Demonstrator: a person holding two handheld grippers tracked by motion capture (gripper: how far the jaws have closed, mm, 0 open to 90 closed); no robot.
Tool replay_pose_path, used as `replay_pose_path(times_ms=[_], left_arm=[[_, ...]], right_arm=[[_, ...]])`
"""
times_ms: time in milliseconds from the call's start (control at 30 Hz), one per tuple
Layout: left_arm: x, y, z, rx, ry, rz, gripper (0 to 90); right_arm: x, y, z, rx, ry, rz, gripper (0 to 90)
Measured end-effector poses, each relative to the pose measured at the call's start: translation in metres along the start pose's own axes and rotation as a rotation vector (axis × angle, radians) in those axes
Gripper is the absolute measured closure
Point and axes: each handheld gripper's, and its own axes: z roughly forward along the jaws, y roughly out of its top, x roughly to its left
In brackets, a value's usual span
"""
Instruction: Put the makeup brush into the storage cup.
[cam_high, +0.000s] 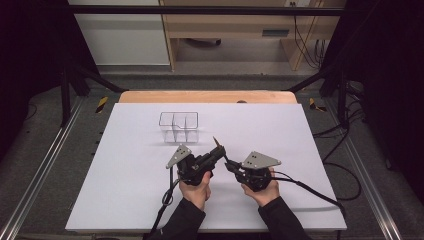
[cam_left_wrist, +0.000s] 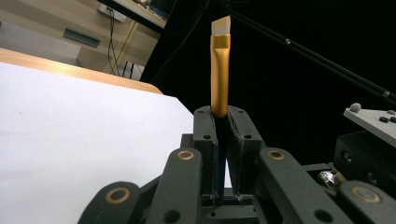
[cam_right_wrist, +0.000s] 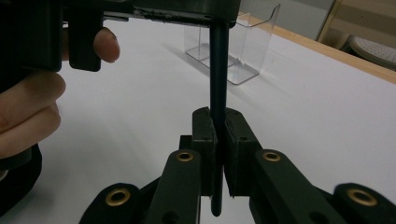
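Note:
A flat brush (cam_left_wrist: 220, 70) with a gold ferrule, pale bristles and a dark handle is gripped by both grippers just above the white table. My left gripper (cam_left_wrist: 221, 114) is shut on it right below the ferrule, bristles pointing away past the jaws. In the high view the brush tip (cam_high: 216, 140) pokes out beyond the left gripper (cam_high: 220, 150), toward the clear organizer (cam_high: 179, 126). My right gripper (cam_right_wrist: 218, 116) is shut on the dark handle (cam_right_wrist: 218, 70), close beside the left gripper's body (cam_right_wrist: 140, 9). In the high view the right gripper (cam_high: 229, 165) sits just right of the left one.
The clear plastic organizer (cam_right_wrist: 238, 51) with several compartments stands upright behind the grippers. A white sheet (cam_high: 125, 190) covers the table, whose wooden edge (cam_high: 205, 96) shows at the back. Cables trail from both grippers toward the front and right.

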Motion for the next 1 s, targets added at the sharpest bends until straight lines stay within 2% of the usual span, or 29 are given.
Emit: replay_pose_path(times_ms=[267,367,667,900,1000], left_arm=[[-0.001,0.0,-0.001,0.008,0.002,0.026,82.5],[0.0,0.001,-0.001,0.012,0.003,0.039,82.5],[0.003,0.008,-0.006,0.014,0.028,0.068,82.5],[0.004,0.014,-0.01,0.028,0.043,0.112,82.5],[0.004,0.018,-0.012,0.035,0.05,0.132,82.5]], right_arm=[[0.0,0.0,0.0,0.001,0.003,0.008,83.5],[0.0,0.001,0.0,-0.003,0.009,0.015,79.5],[-0.001,0.002,-0.002,-0.004,0.018,0.043,58.5],[-0.003,0.006,-0.008,-0.027,-0.015,0.056,42.7],[-0.005,0.006,-0.011,-0.031,-0.036,0.067,39.3]])
